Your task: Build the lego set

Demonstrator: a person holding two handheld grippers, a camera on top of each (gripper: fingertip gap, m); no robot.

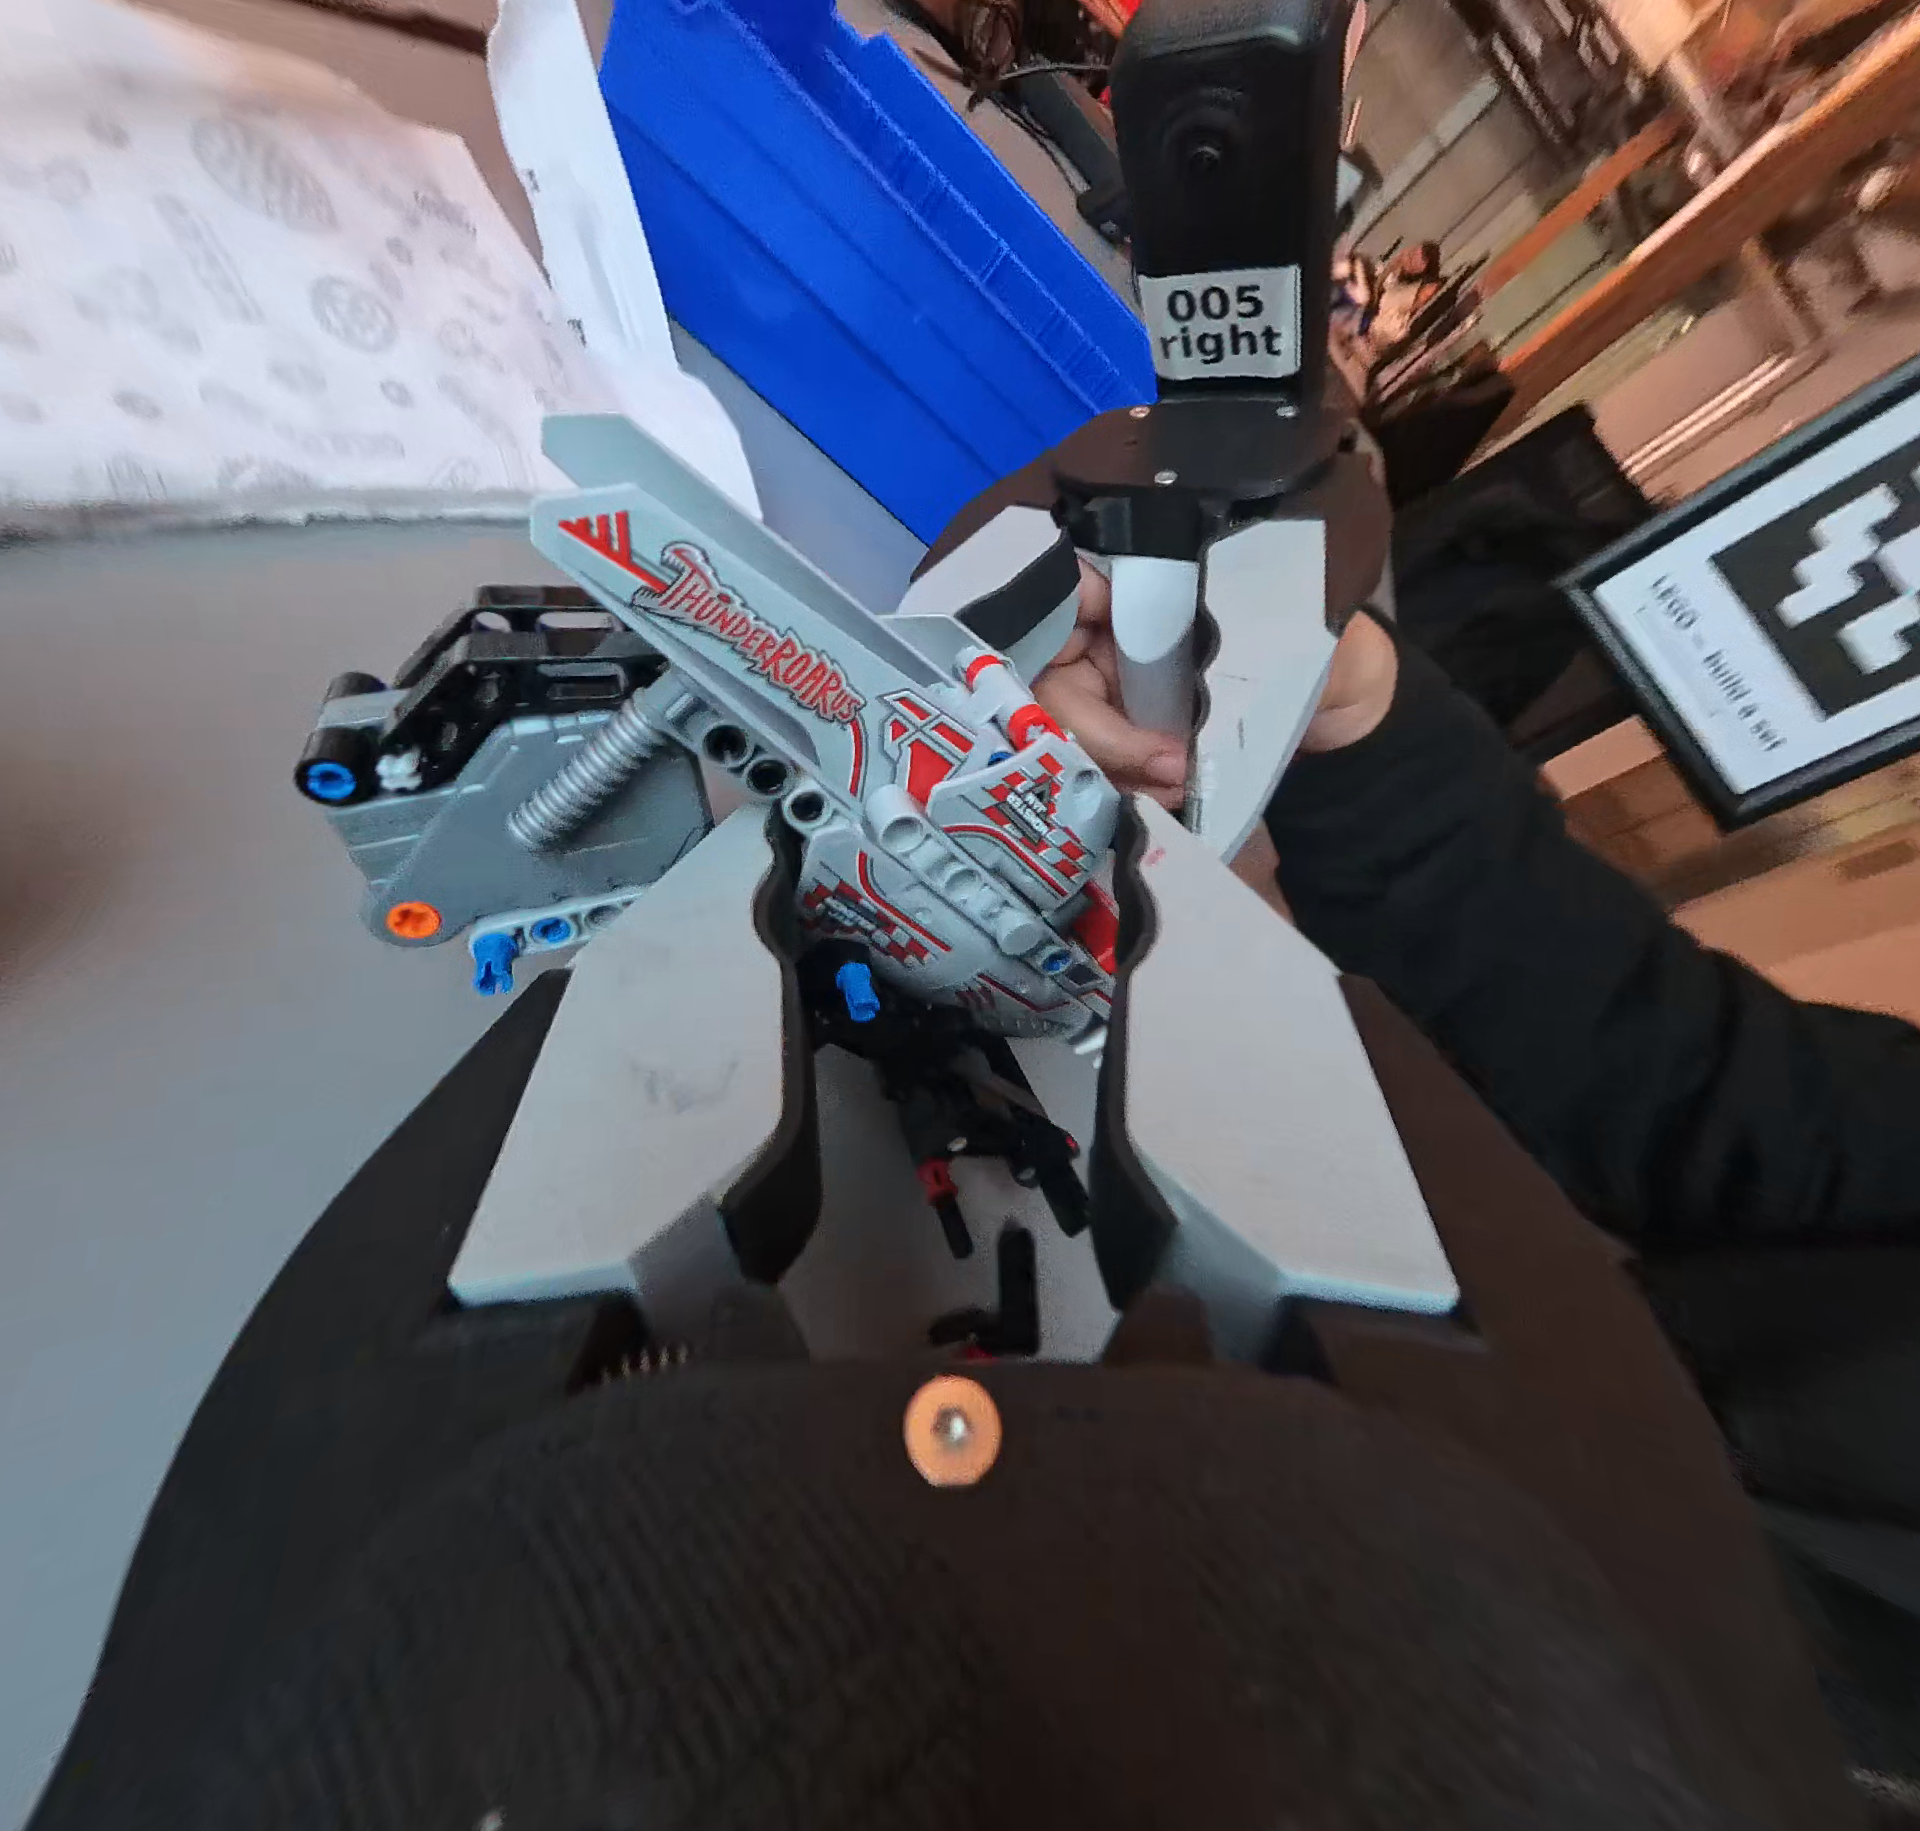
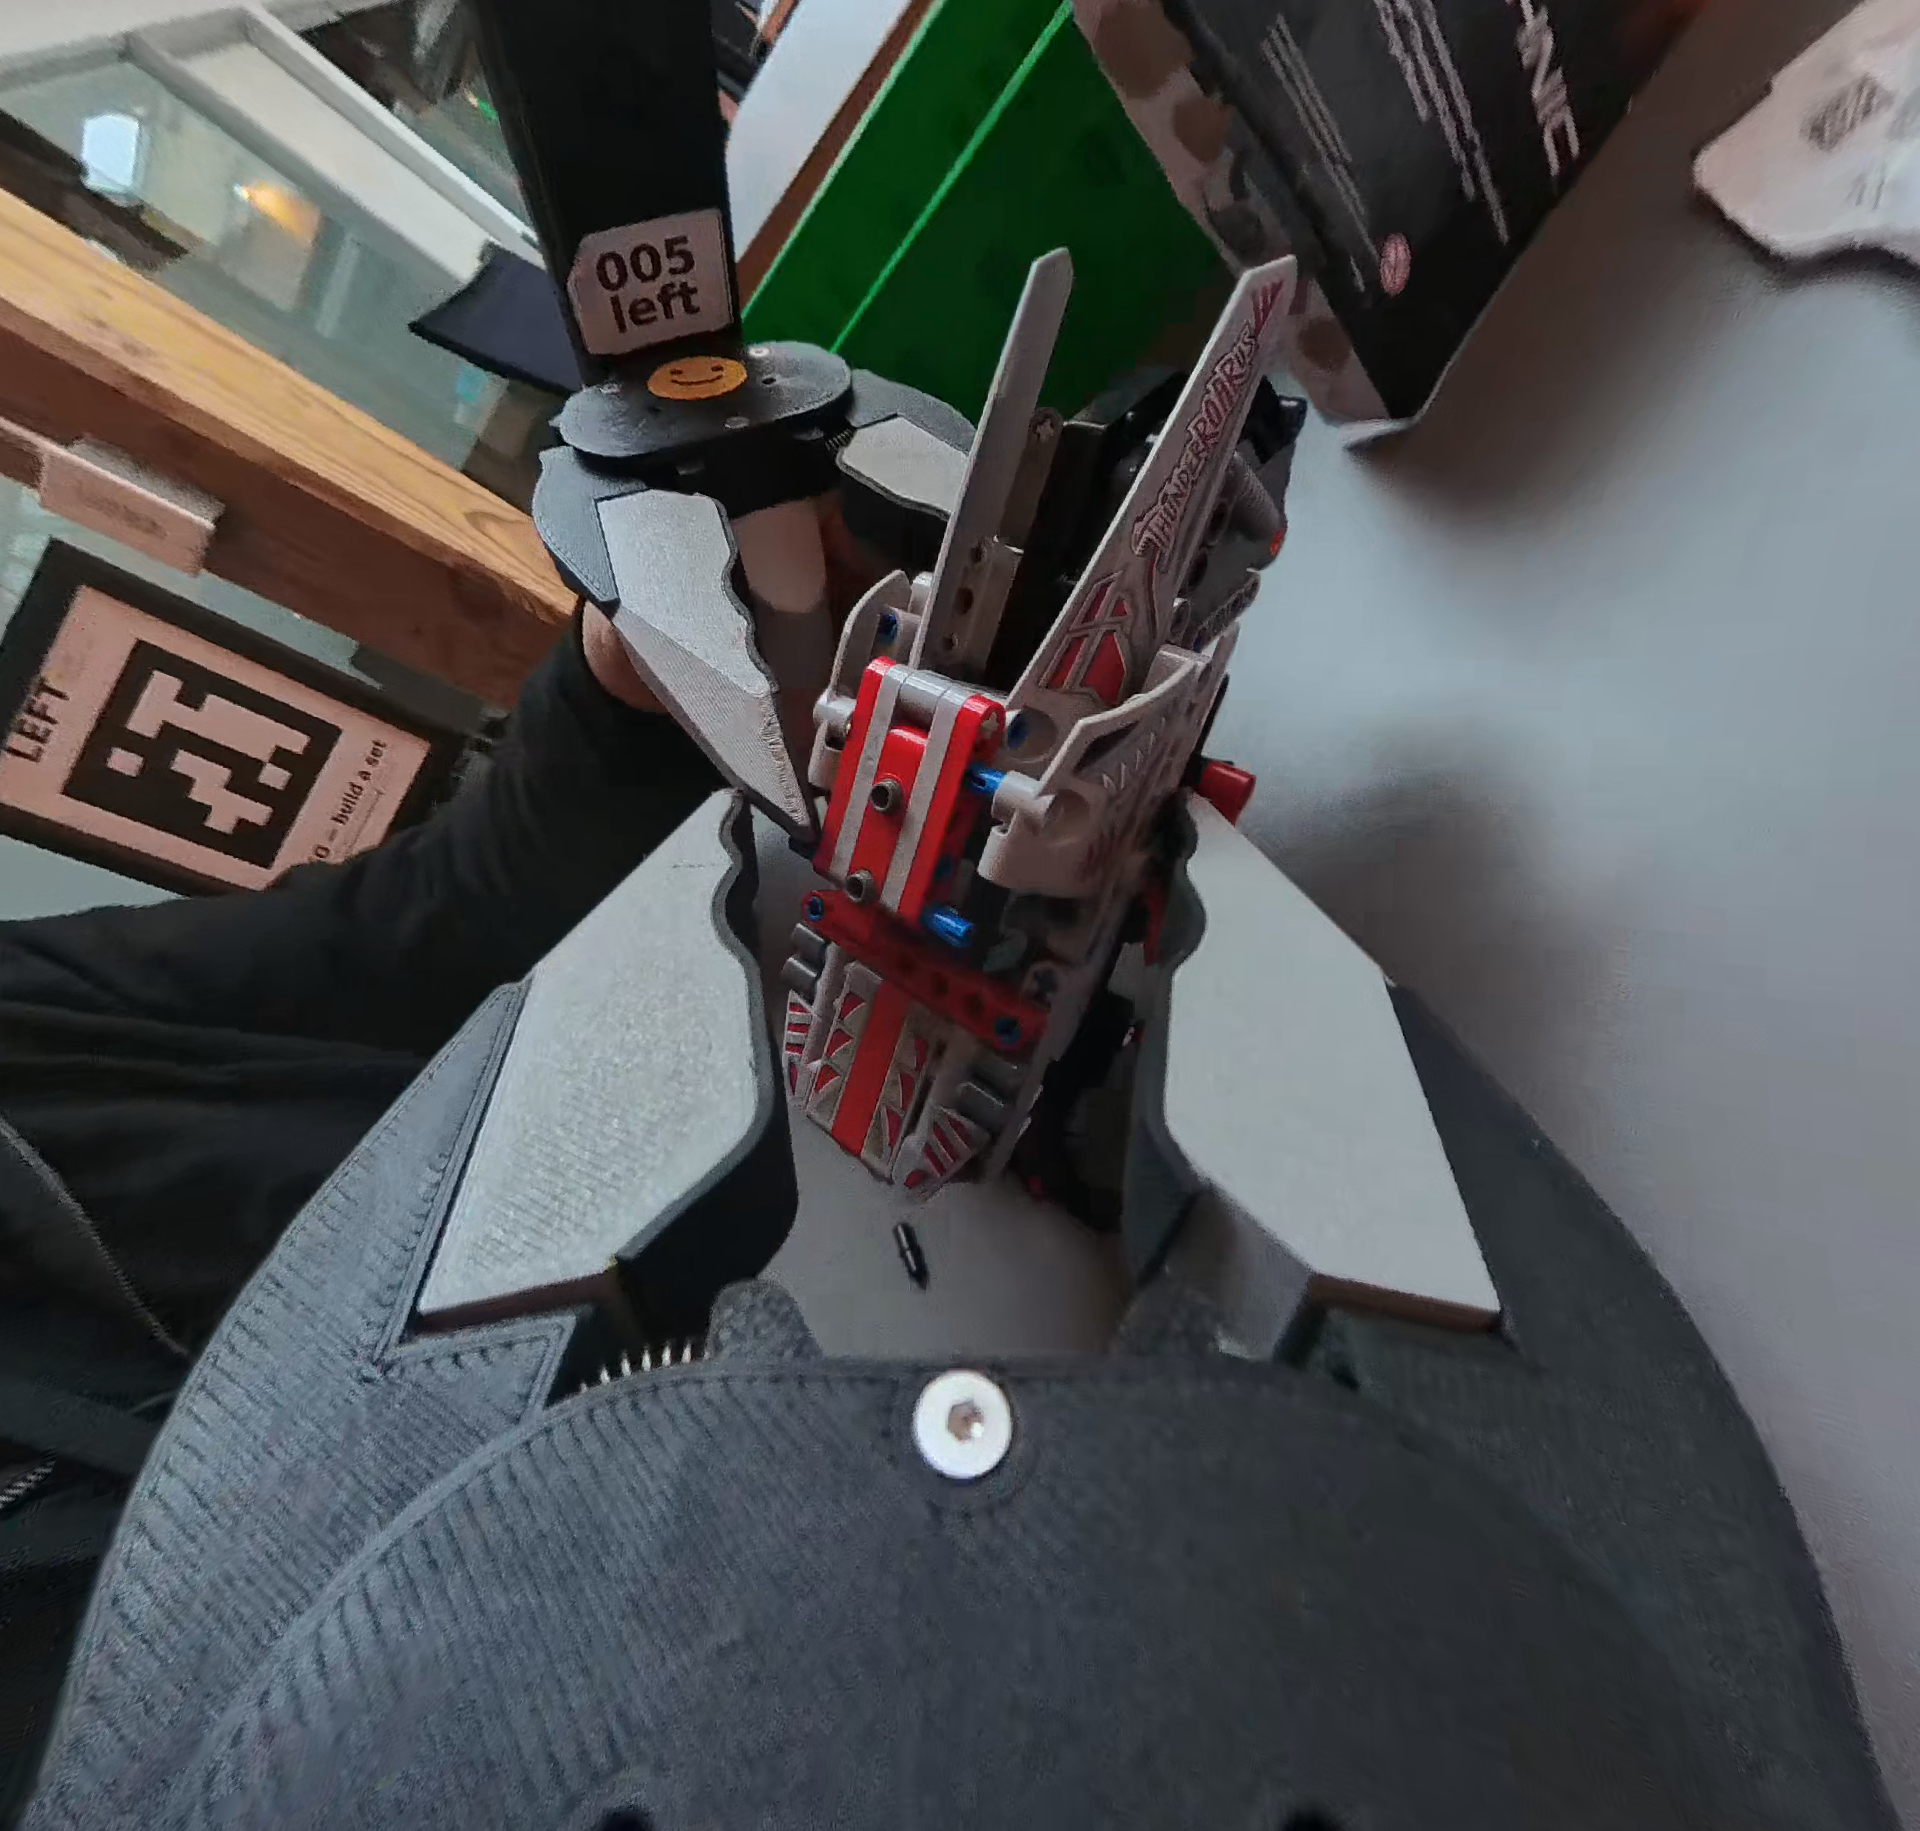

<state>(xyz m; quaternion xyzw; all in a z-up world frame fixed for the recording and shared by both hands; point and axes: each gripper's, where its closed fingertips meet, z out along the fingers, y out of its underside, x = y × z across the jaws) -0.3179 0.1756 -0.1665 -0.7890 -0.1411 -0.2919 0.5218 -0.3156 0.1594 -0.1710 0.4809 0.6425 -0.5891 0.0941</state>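
**Both grippers on the model**

Your grey, red and black lego vehicle model hangs above the grey bench, clamped between your left gripper fingers; your right gripper fingers grasp it too. A blue plastic bin stands behind.

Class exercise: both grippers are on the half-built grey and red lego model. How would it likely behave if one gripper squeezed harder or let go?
The lego model is pinned-together plastic, so probably stiff overall. Its long thin grey blades stick out unsupported, so hard squeezing might pop them off. It stands tall and narrow between the right gripper fingers, so releasing would likely tip it.
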